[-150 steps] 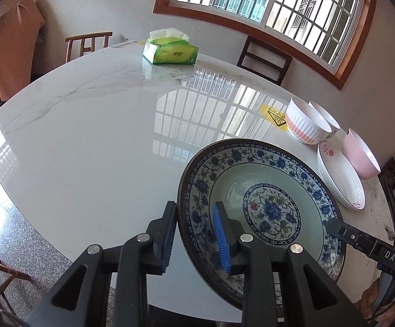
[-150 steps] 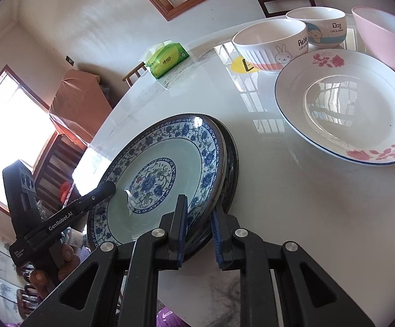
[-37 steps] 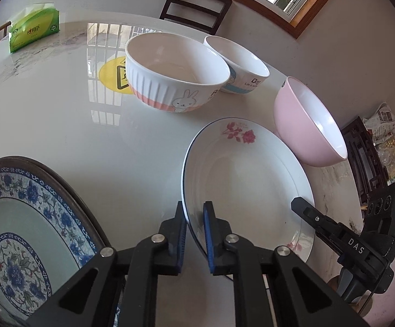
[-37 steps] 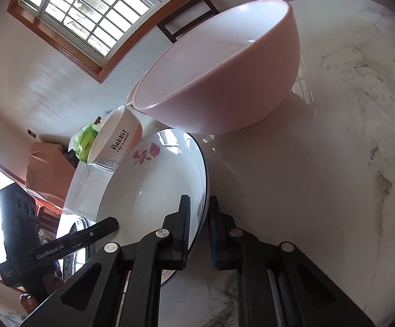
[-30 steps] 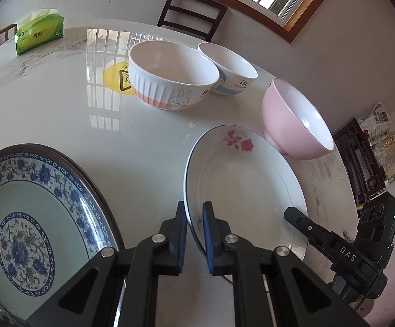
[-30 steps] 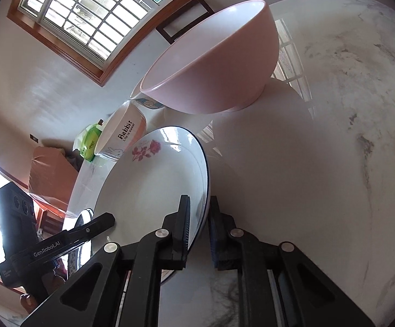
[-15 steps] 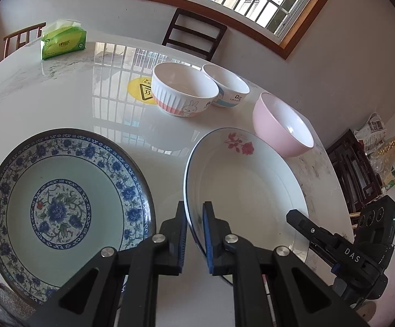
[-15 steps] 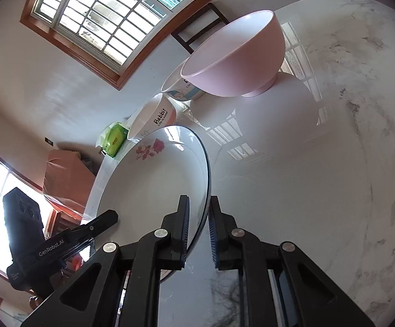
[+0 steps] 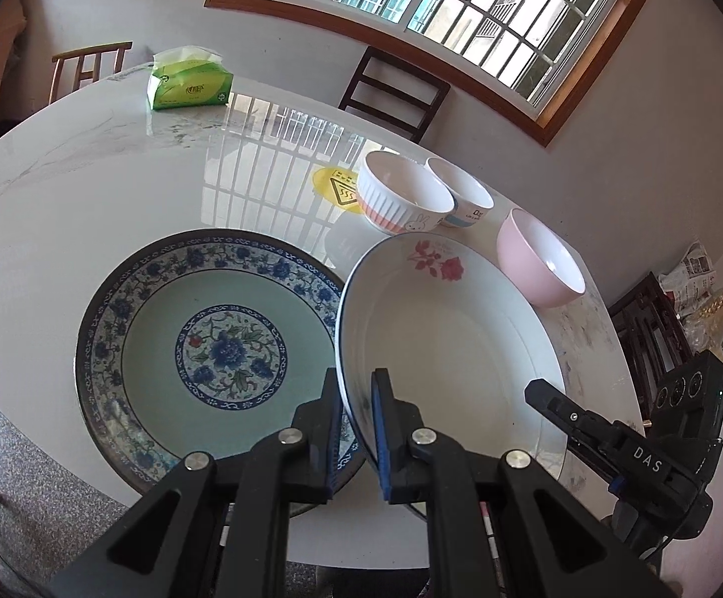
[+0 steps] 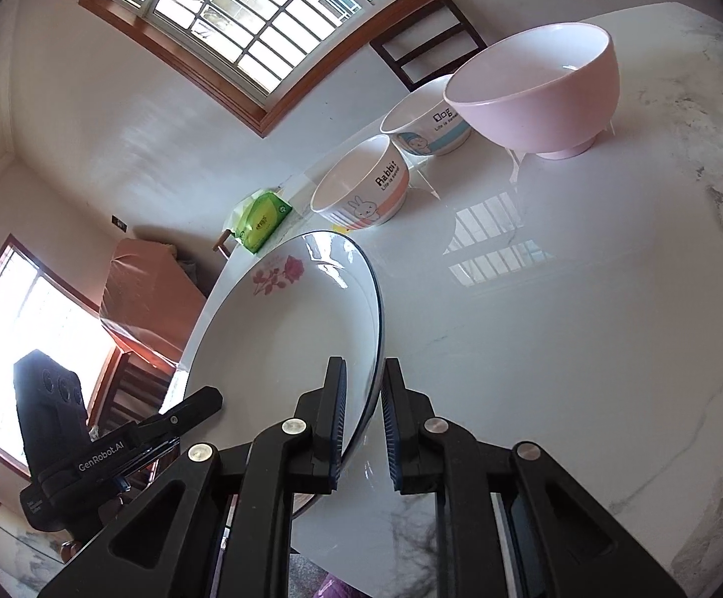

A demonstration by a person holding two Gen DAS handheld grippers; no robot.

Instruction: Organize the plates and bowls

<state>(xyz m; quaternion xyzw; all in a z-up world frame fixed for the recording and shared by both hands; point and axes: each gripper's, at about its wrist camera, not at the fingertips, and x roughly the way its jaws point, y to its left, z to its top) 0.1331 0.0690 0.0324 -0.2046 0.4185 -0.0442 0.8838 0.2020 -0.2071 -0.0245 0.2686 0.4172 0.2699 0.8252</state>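
A white plate with pink roses (image 9: 451,339) is held in the air by both grippers. My left gripper (image 9: 354,428) is shut on its left rim. My right gripper (image 10: 363,423) is shut on its right rim, and the plate also shows in the right wrist view (image 10: 281,344). A blue floral plate (image 9: 212,344) lies on the white table (image 9: 87,189) below and to the left, with its right edge under the white plate. A rabbit bowl (image 9: 403,199), a dog bowl (image 9: 463,194) and a pink bowl (image 9: 540,264) stand behind.
A green tissue pack (image 9: 189,84) sits at the table's far side. A yellow sticker (image 9: 339,189) lies beside the rabbit bowl. Chairs (image 9: 393,94) stand around the table. The table's front edge runs just under the blue plate.
Both grippers have lifted the white rose plate off the table and carried it left, toward and partly over the blue floral plate. The bowls now look farther away.
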